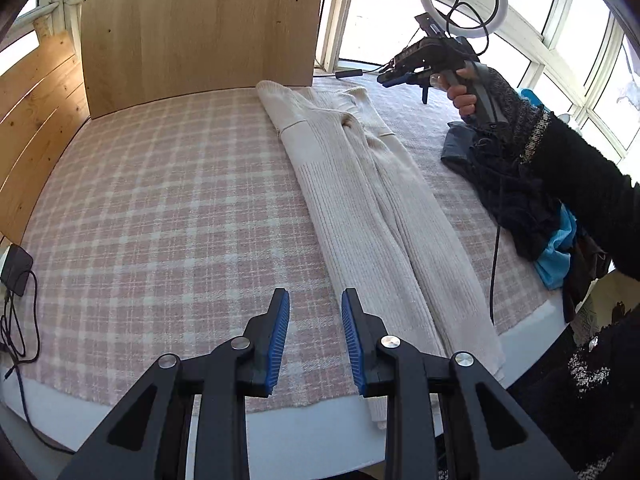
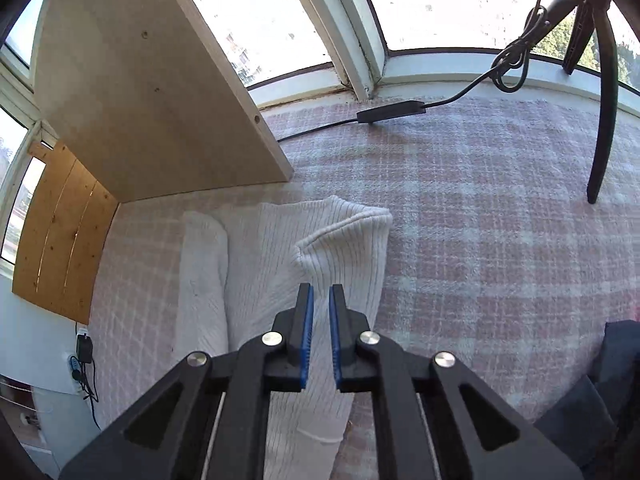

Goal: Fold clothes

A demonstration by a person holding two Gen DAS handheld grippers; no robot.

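left wrist view: left gripper released and empty above the plaid blanket, cream sweater folded long beside it, right gripper raised in a hand. right wrist view: right gripper nearly clenched, grasping nothing, over the sweater's far end

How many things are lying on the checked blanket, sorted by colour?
Cream: 1, the sweater
Dark: 1, the clothes heap
Light blue: 1, the cloth under that heap
Black: 1, the cable box
Total: 4
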